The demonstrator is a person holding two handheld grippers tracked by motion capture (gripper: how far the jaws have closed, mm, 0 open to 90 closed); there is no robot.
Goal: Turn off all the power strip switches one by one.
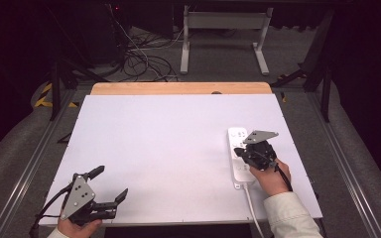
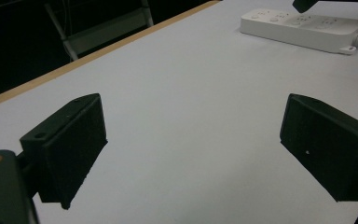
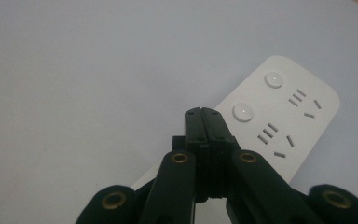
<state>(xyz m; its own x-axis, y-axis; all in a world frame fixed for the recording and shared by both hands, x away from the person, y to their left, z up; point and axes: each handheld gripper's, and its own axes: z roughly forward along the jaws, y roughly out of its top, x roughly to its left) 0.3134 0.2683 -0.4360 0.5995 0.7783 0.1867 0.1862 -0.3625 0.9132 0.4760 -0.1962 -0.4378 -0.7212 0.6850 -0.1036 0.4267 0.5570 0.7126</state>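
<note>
With your right gripper (image 3: 204, 112) pressed together over the power strip (image 3: 279, 116), you seem about to press its button (image 3: 242, 112); lower the tips squarely, left gripper (image 1: 110, 184) spread idle.

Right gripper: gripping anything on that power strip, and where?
Nothing held. The right gripper has its jaws shut together with nothing between them, tips poised over the power strip near a round button. Contact cannot be told.

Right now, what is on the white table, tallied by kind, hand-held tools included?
Power strips: 1, white power strip at the right side of the table.
Tools: 2, left tool with jaws wide apart, right tool with jaws closed over the strip.
Total: 3
</note>
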